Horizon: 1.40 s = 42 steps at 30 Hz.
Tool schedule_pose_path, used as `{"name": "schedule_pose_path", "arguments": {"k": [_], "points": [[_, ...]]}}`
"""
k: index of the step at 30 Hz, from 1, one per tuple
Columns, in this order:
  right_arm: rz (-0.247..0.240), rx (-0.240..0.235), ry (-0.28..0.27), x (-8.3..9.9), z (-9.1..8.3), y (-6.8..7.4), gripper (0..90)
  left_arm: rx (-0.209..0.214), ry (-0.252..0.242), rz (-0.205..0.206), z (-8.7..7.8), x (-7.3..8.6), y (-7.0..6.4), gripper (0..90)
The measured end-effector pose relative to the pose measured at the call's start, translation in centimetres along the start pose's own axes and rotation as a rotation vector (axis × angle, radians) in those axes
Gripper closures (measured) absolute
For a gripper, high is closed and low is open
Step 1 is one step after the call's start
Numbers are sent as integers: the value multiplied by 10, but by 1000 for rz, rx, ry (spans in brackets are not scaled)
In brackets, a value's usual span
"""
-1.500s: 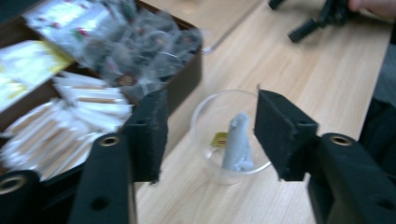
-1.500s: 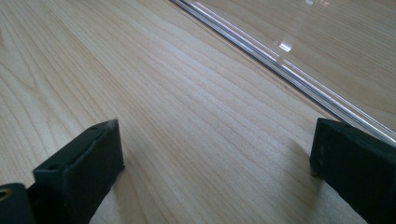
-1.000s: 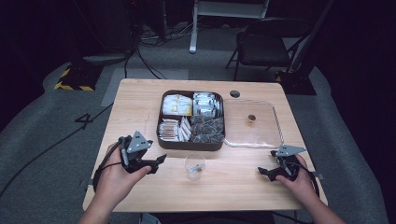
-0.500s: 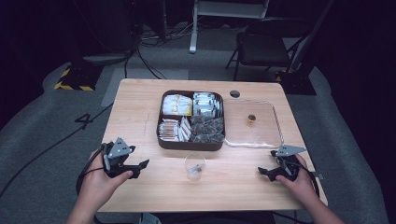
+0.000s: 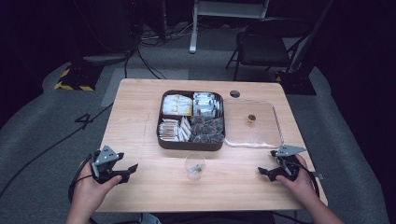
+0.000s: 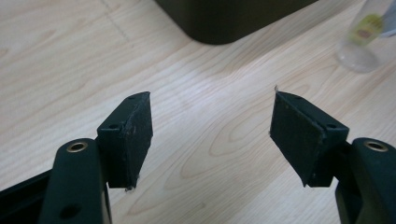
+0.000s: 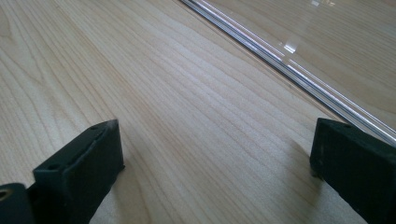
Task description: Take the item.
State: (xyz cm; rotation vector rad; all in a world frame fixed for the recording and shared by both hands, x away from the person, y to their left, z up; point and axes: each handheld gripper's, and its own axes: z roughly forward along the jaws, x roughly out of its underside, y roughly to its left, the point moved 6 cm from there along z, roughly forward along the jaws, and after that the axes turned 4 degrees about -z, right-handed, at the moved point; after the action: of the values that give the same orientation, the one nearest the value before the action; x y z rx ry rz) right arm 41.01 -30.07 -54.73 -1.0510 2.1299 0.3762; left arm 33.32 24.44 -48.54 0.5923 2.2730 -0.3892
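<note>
Grippers rest low at the near edge of a pale wooden table [image 5: 140,112], one in each of a person's hands, both with jaws spread wide and holding nothing. Ahead of the left gripper [image 5: 125,171] and off to its right, well apart from its fingers [image 6: 135,135], stands a small clear glass [image 5: 195,166] with a tea bag tag inside; in the left gripper view the glass [image 6: 362,46] sits at the far right, beyond the right pad. The glass looks light, rigid, smooth and likely slippery, and probably breakable, so a gentle pinch across its middle wall would suit better than the rim. The right gripper [image 5: 267,171] lies farther from the glass, on its other side, jaws equally wide. Just beyond its fingers [image 7: 88,163] runs the edge of a clear plastic lid [image 5: 275,121] lying flat. Farther still, past the glass, a dark compartment box [image 5: 187,145] holds sorted tea bags and sachets
</note>
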Motion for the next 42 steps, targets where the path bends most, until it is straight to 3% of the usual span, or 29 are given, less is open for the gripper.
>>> {"name": "schedule_pose_path", "arguments": {"k": [10,14,20,22,27,30,42], "points": [[0,0,0,0,0,0,26,-33,72,-26,14,21,18,278],[0,0,0,0,0,0,26,-60,127,-21,21,31,25,258],[0,0,0,0,0,0,26,-65,141,-24,27,38,29,247],[0,0,0,0,0,0,27,-75,170,-15,30,43,31,232],[-1,-1,0,0,0,0,26,-72,140,-16,35,44,33,166],[-2,-2,0,0,0,0,26,-76,70,-31,43,44,32,108],[-2,-2,0,0,0,0,27,-69,91,-32,46,44,28,0]]}}
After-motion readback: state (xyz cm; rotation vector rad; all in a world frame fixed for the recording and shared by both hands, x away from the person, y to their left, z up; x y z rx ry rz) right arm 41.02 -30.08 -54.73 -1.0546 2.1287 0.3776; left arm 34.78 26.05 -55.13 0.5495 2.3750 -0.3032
